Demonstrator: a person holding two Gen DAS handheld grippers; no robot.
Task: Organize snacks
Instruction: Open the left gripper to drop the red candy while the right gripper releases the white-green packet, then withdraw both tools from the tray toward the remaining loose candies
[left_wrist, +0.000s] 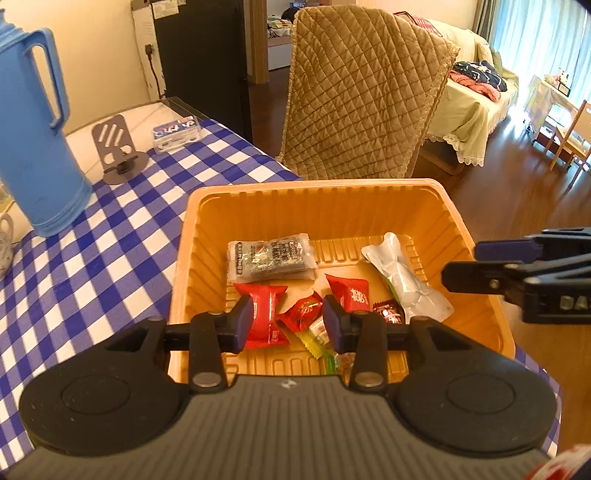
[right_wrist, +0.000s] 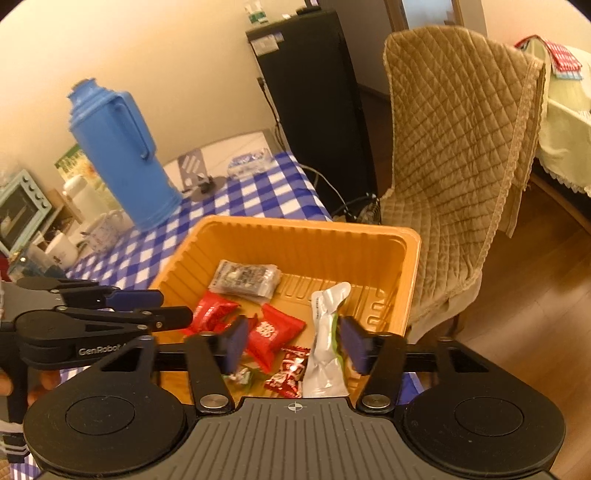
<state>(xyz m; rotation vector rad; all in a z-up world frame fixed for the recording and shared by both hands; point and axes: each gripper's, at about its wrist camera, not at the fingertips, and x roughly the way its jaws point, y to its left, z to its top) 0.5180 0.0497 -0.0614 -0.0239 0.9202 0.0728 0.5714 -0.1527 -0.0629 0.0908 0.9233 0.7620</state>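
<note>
Both claws hang over the orange tray (left_wrist: 369, 195) at frame centre, on the checked counter (left_wrist: 110, 236). Left claw (left_wrist: 287, 322) and right claw (right_wrist: 293, 345) stand part open, gripping nothing. Snacks (left_wrist: 271, 254) lie inside the tray. Judged: depositing finished; next, withdraw and check the counter for strays

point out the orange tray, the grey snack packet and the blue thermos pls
orange tray (left_wrist: 314, 206), left wrist view, far inner wall.
grey snack packet (left_wrist: 269, 256), left wrist view, middle of its printed face.
blue thermos (right_wrist: 122, 162), right wrist view, middle of the body.
</note>
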